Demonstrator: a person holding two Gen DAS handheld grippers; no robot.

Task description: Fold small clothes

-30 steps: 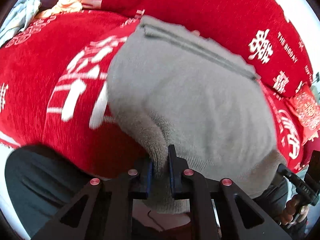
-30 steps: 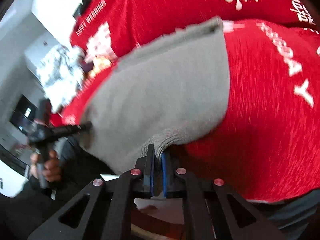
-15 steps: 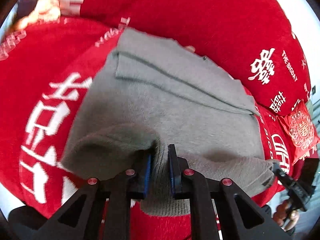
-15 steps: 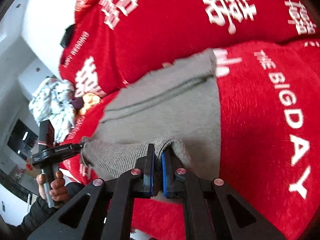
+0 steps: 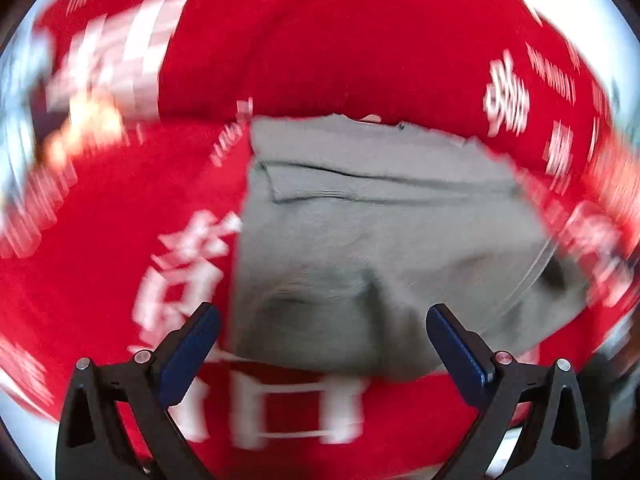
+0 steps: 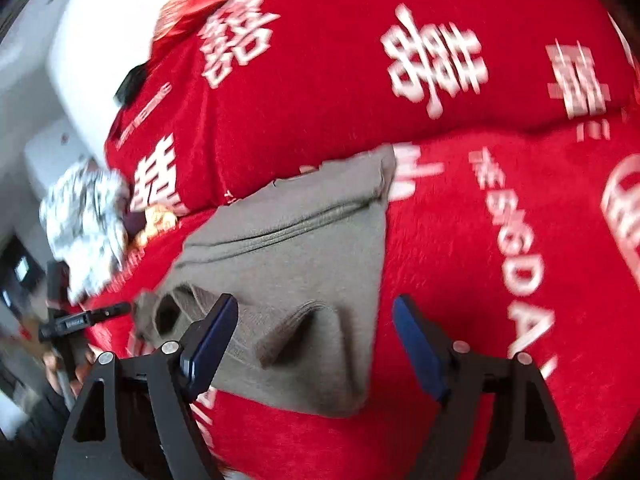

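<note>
While the left claw (image 5: 322,334) and right claw (image 6: 314,322) have just been opening and now stand apart with nothing clamped, the grey knit garment (image 6: 288,280) is seen lying folded, soft and limp, on the red sofa cover (image 6: 500,280); its ribbed near hem is judged the best hold.

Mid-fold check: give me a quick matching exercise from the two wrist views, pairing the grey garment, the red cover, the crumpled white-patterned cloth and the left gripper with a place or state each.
Things:
1. grey garment
2. red cover
3. crumpled white-patterned cloth
4. left gripper

Places or states:
A. heaped at the far left of the right wrist view
B. jaws wide apart, having just been opening, nothing pinched
C. printed with white characters and letters
D. lying folded on the cover

Pairs: 1-D, 2-C, 3-A, 4-B
</note>
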